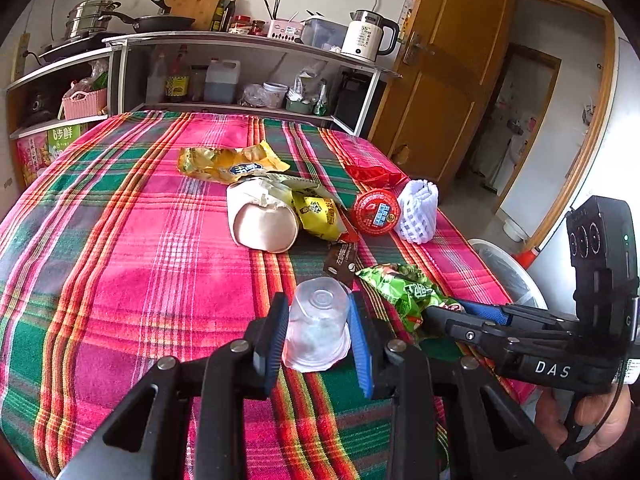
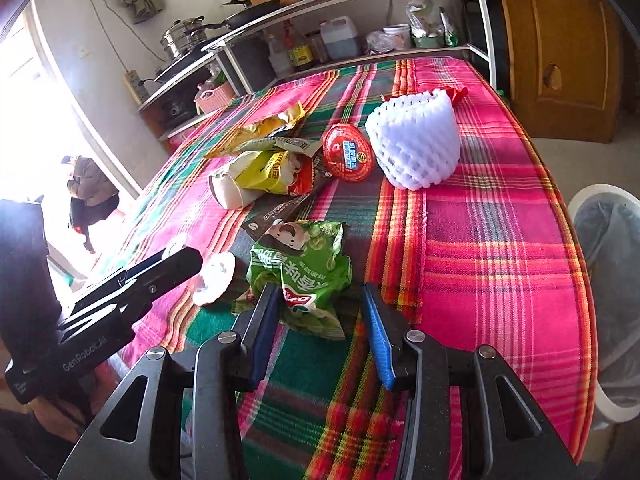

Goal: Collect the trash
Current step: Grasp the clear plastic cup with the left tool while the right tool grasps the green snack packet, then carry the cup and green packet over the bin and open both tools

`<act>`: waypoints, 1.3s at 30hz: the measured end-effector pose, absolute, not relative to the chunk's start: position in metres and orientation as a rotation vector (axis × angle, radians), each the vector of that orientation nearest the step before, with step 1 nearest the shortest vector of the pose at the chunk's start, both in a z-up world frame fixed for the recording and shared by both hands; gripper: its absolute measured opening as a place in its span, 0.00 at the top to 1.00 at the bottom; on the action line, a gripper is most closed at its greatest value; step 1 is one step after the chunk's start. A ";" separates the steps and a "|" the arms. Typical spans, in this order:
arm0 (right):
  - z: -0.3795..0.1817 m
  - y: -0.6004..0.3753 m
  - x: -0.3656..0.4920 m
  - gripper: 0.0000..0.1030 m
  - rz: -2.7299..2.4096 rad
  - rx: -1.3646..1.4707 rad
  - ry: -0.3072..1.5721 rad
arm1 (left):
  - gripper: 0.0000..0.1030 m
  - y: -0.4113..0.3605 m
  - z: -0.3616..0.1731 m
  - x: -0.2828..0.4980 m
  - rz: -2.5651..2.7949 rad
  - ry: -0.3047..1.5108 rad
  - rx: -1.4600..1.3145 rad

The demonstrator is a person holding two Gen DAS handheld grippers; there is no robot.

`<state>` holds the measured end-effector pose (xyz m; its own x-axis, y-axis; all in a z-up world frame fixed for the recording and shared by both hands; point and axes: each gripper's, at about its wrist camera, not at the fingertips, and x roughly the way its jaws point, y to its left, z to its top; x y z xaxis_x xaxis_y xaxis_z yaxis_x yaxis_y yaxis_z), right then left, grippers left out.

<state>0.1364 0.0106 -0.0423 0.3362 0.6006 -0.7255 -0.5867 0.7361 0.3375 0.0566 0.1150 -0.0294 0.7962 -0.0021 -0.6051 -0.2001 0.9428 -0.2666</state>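
Right, my left claw (image 1: 318, 330) has its blue pads (image 1: 276, 336) on both sides of a clear plastic cup (image 1: 318, 326), which lies tipped on the plaid table (image 1: 120, 240) w/ its base pointing away from me; pads look to be touching its walls. My right claw (image 2: 320, 316) is spread wide, nothing gripped, fingers either side of a crumpled green snack bag (image 2: 304, 268) that sits just right of the cup. A brown sachet (image 2: 276, 216) pokes out from under that bag. Further back, mid-table: a paper cup (image 1: 260, 220) on its side, a yellow wrapper (image 1: 316, 216) draped over it, another yellow bag (image 1: 228, 164) behind, a red round lid (image 1: 376, 212), a white foam fruit net (image 1: 418, 212) and a red wrapper (image 1: 372, 174). A lined white bin (image 2: 604, 300) stands off the table's right edge.
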 end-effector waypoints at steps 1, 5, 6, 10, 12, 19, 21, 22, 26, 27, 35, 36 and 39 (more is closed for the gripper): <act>-0.042 0.010 0.136 0.75 0.772 0.014 0.949 | 0.69 0.115 -0.030 0.056 0.107 0.644 -0.326; -0.039 0.006 0.135 0.76 0.756 0.011 0.935 | 0.69 0.113 -0.029 0.058 0.103 0.644 -0.322; -0.038 0.004 0.134 0.76 0.753 0.012 0.931 | 0.69 0.112 -0.028 0.058 0.103 0.644 -0.320; -0.032 -0.007 0.130 0.78 0.746 0.022 0.910 | 0.69 0.108 -0.024 0.059 0.096 0.640 -0.311; -0.030 -0.014 0.128 0.78 0.740 0.027 0.902 | 0.69 0.104 -0.020 0.060 0.090 0.635 -0.305; -0.020 -0.050 0.124 0.78 0.681 0.057 0.866 | 0.69 0.080 -0.006 0.071 0.041 0.622 -0.272; -0.018 -0.064 0.123 0.78 0.656 0.069 0.857 | 0.69 0.069 -0.002 0.076 0.020 0.620 -0.259; -0.017 -0.072 0.123 0.78 0.643 0.077 0.854 | 0.69 0.064 -0.001 0.079 0.008 0.618 -0.252; -0.014 -0.102 0.123 0.78 0.588 0.108 0.841 | 0.69 0.043 0.006 0.091 -0.041 0.615 -0.228; -0.014 -0.111 0.123 0.78 0.570 0.117 0.836 | 0.69 0.037 0.008 0.094 -0.053 0.613 -0.223; -0.011 -0.167 0.125 0.78 0.454 0.174 0.821 | 0.69 -0.009 0.022 0.121 -0.155 0.601 -0.189; -0.012 -0.174 0.126 0.78 0.439 0.180 0.820 | 0.69 -0.015 0.023 0.125 -0.166 0.599 -0.184; -0.013 -0.190 0.126 0.78 0.403 0.196 0.821 | 0.69 -0.032 0.026 0.136 -0.202 0.598 -0.173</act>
